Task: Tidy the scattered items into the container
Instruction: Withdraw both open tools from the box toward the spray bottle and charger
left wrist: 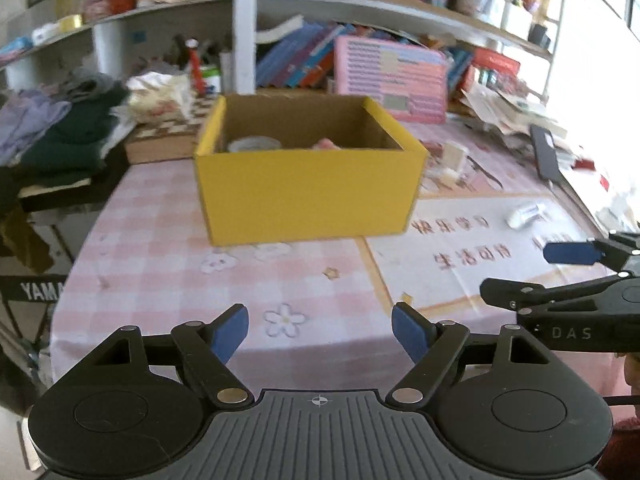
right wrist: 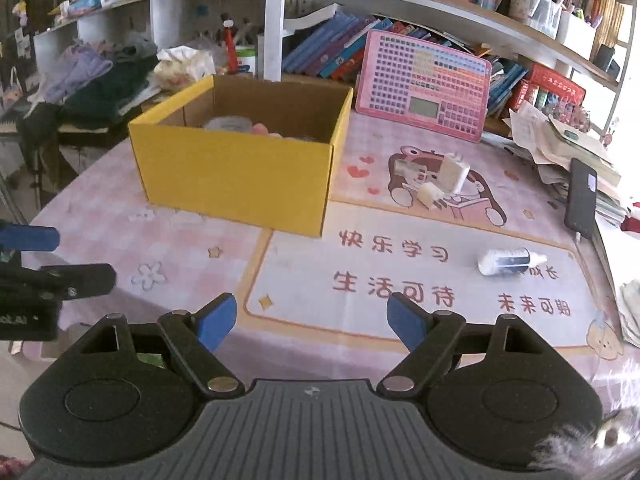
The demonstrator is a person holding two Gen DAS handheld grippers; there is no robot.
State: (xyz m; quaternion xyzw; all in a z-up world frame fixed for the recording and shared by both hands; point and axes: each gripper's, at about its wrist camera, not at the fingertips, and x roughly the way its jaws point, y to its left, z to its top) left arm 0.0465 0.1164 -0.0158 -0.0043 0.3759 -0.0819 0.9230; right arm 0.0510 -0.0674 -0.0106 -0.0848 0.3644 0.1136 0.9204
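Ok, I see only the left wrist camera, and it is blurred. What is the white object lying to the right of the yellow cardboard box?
Observer: A small white plastic bottle with a dark blue label, lying on its side.
Operator: And the pale things farther back, near the box?
Observer: A larger white plastic plug and a smaller white plug, both with metal prongs, right of the yellow cardboard box, not touching it.
Operator: Do the right tongs hold something?
Observer: No, the right tongs stand open, nothing between them.
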